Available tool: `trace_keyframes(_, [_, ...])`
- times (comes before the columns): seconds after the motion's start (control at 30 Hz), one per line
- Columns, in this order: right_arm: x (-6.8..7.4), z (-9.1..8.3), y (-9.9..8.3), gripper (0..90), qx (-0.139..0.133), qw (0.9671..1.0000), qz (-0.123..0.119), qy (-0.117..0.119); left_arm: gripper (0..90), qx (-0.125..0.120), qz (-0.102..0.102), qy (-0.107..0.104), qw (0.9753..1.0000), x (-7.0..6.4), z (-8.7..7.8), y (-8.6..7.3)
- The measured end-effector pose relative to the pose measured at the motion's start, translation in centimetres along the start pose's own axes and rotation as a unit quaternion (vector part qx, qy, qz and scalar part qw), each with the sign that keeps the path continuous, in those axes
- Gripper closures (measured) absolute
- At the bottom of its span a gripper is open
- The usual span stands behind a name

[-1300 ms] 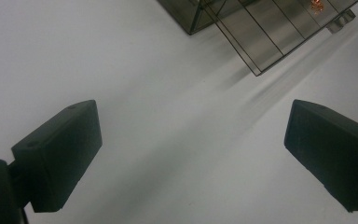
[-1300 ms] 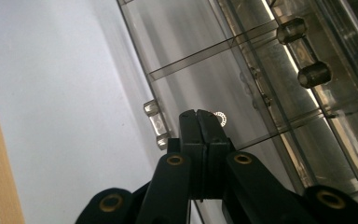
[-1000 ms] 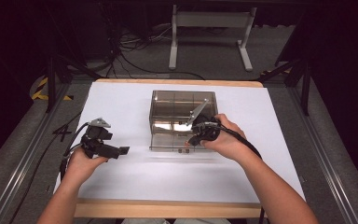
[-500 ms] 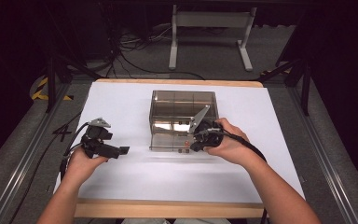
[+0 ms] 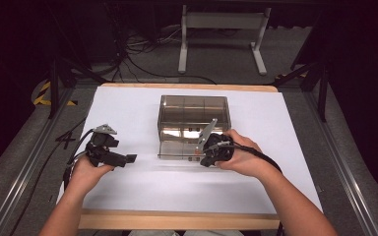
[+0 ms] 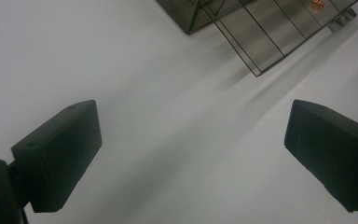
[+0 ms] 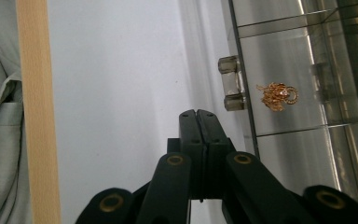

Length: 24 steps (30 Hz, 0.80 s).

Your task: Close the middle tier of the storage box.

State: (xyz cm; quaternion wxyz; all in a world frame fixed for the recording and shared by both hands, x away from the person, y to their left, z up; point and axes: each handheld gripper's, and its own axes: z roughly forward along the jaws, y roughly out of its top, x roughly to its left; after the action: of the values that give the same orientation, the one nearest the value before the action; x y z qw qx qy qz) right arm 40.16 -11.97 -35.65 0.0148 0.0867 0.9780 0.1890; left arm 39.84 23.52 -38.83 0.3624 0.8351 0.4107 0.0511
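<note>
Watching the right gripper [image 7: 198,114]: jaws pressed together, empty, just beside the clear box [image 5: 193,118] at mid-table. Nudge its latch [image 7: 231,83] and you'll slide it. Left gripper [image 6: 191,154] jaws apart, idle.

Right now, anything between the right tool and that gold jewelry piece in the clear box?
Yes. The gold jewelry piece lies inside the smoky clear box, behind its transparent front panel with the small latch. The right tool, jaws shut, sits just outside that panel near the latch. The left tool is open, off to the side.
</note>
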Motion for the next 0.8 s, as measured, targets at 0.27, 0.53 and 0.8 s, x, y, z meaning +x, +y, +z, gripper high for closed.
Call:
trace_keyframes(0.27, [0.0,1.3,-0.2,90.0,0.006,0.9999,-0.005,0.014,4.6,0.001,0.001,0.000,1.0000,0.0,0.0,0.0])
trace_keyframes(0.53, [-0.2,2.5,-0.5,90.0,0.016,0.9997,-0.003,0.020,4.6,0.000,0.001,0.000,1.0000,0.0,0.0,0.0])
trace_keyframes(0.8, [-0.7,3.2,-0.8,90.0,0.022,0.9997,0.004,0.013,4.5,0.001,0.002,0.000,1.0000,0.0,-0.1,-0.1])
